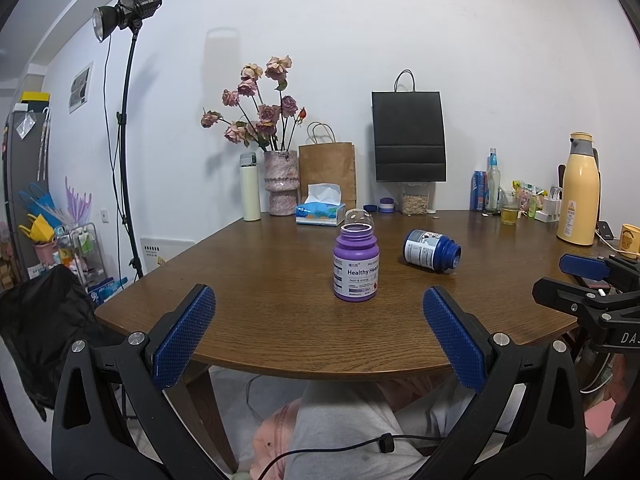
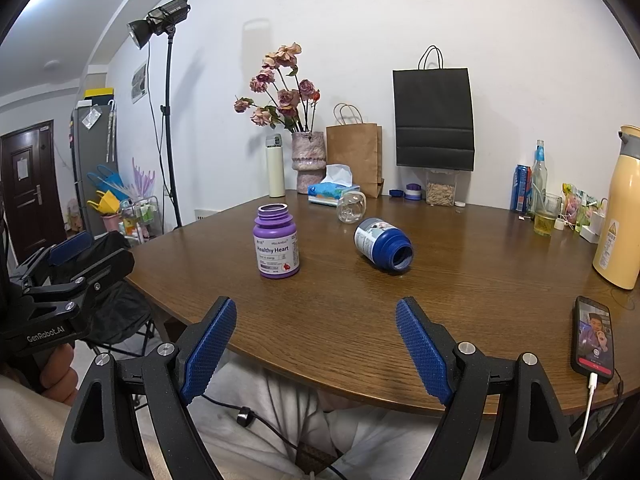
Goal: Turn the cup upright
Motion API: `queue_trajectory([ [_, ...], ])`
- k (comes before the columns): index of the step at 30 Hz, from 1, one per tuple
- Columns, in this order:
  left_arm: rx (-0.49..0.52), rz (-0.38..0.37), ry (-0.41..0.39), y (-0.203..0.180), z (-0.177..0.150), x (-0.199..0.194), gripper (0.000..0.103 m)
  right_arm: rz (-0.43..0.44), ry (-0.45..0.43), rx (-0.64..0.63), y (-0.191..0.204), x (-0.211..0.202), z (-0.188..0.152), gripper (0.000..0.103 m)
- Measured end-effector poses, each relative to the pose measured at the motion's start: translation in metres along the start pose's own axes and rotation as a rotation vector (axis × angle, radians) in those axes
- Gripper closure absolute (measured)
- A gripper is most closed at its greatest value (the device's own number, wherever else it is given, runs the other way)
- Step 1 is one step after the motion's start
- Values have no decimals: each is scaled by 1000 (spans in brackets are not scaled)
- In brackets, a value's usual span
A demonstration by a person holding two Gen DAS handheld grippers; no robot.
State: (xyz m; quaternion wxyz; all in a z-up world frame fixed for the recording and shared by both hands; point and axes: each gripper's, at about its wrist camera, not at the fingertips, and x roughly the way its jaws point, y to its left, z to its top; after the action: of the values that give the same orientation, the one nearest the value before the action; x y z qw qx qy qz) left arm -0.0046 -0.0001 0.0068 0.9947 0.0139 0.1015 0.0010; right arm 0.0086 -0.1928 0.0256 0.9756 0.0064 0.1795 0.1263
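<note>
Three containers sit mid-table: one clear glass cup (image 2: 351, 208) lying on its side at the far middle, one purple bottle (image 2: 276, 241) upright (no cap) to its near left, and one blue bottle (image 2: 383, 244) tipped over to its near right. Both the left gripper (image 1: 319, 336) and right gripper (image 2: 316, 350) hang at the near edge of the table (image 2: 480, 280), fingers spread wide and holding nothing.
</note>
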Motion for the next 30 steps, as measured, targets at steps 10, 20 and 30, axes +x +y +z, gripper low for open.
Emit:
queue_trajectory([
  [10,-4,-1,3,1,-2,1,0,1,1,0,1,0,-1,17],
  [20,-6,-12,19,-1,-3,8,0,6,10,-3,4,6,-7,17],
  [30,-5,-138,17,-25,59,71,0,-63,25,-4,-24,42,8,17],
])
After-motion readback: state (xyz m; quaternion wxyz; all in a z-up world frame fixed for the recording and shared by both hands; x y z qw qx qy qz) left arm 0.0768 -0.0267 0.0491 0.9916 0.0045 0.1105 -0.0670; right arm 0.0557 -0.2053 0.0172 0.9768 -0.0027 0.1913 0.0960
